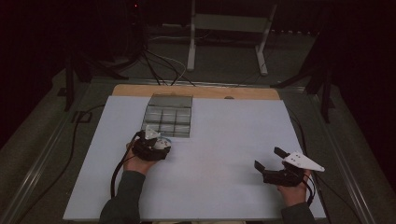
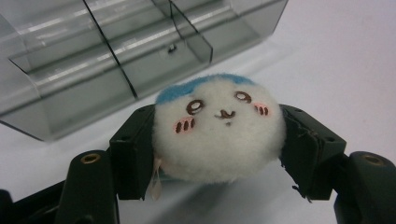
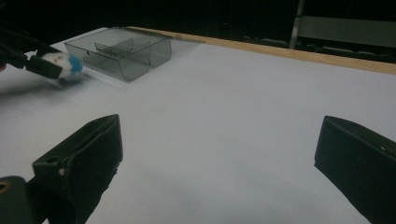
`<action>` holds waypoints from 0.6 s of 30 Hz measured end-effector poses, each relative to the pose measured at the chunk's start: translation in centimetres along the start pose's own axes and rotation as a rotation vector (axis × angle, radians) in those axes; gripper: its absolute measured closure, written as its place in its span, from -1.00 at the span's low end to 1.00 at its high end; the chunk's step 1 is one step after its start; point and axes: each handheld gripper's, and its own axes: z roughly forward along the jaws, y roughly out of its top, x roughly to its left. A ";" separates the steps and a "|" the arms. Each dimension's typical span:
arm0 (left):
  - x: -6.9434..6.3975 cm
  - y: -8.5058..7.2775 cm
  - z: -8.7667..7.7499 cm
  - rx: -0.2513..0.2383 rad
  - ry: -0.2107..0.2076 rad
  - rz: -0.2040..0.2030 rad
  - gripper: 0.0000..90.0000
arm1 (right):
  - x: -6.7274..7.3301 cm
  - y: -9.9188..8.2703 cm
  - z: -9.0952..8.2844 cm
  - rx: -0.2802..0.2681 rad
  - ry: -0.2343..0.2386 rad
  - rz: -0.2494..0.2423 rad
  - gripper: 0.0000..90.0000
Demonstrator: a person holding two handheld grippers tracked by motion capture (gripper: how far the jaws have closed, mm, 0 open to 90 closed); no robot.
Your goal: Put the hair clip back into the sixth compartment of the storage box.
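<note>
Plush ball [image 2: 218, 128] – face up, toward the camera – clamped in left hand-held gripper [image 2: 219, 149]; right hand-held gripper [image 3: 219, 172] gapes empty.

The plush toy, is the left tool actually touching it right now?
Touching. In the left gripper view both black jaws of the left tool press against the sides of the plush toy.

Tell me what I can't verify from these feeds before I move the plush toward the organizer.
- Plush toy underside and back: hidden by the left gripper jaws clamped on both its sides, left gripper view.
- Clear organizer far compartments: cut off by the top edge, left gripper view; too small and dim in the high view to tell contents.
- Plush in the right gripper view: blurred, face unreadable.
- Right gripper: jaws apart, nothing between them.
</note>
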 end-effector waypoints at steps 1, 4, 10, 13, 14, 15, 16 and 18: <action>0.0 0.1 -0.1 -0.002 0.001 -0.001 -0.23 | 0.0 0.0 0.0 -0.001 0.000 0.000 -0.98; 0.0 0.7 -0.3 -0.015 0.007 -0.005 -0.23 | 0.0 0.0 0.0 -0.002 -0.001 -0.001 -0.98; 0.0 1.7 -0.6 -0.033 0.011 -0.010 -0.23 | 0.0 0.0 0.0 -0.004 -0.002 0.000 -0.98; 0.0 2.3 -0.7 -0.038 0.013 -0.003 -0.23 | 0.0 0.0 0.0 -0.005 -0.002 0.001 -0.98; 0.0 2.5 -0.7 -0.042 0.014 -0.002 -0.23 | 0.0 0.0 0.0 -0.006 -0.002 0.002 -0.98; 0.0 2.7 -0.8 -0.046 0.014 0.001 -0.23 | 0.0 0.0 0.0 -0.006 -0.002 0.003 -0.98; 0.0 2.9 -0.8 -0.048 0.015 0.001 -0.23 | 0.0 0.0 0.0 -0.007 -0.001 0.003 -0.98; 0.0 3.4 -0.8 -0.057 0.018 0.002 -0.23 | 0.0 0.0 0.0 -0.007 -0.002 0.002 -0.98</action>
